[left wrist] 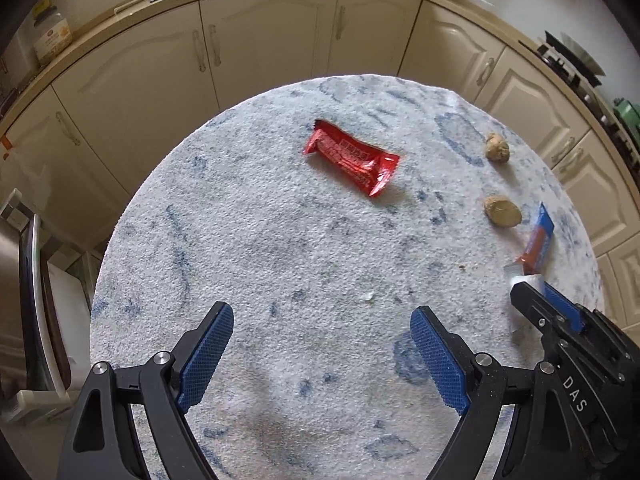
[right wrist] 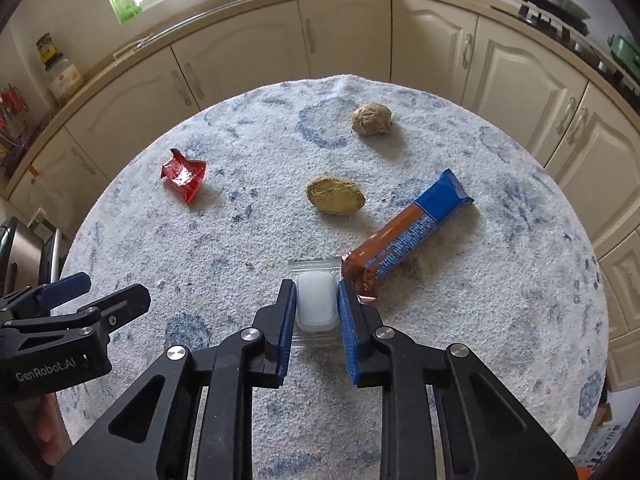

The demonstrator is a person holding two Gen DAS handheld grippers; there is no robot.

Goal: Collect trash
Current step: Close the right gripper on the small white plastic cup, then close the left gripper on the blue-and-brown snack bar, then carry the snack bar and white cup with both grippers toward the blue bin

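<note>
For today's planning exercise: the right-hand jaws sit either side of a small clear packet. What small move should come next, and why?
Probably lift the right gripper straight up. Its jaws already press the clear packet, whose edge touches the blue-and-brown wrapper, so a straight lift should avoid dragging it.

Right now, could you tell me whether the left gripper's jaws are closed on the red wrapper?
No, the left gripper stands open over bare cloth, with the red wrapper lying well ahead of it, untouched.

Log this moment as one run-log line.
step: picking up trash | right gripper: fingers closed on clear packet | left gripper: open, empty, above table | left on table: red wrapper, blue-brown wrapper
</note>
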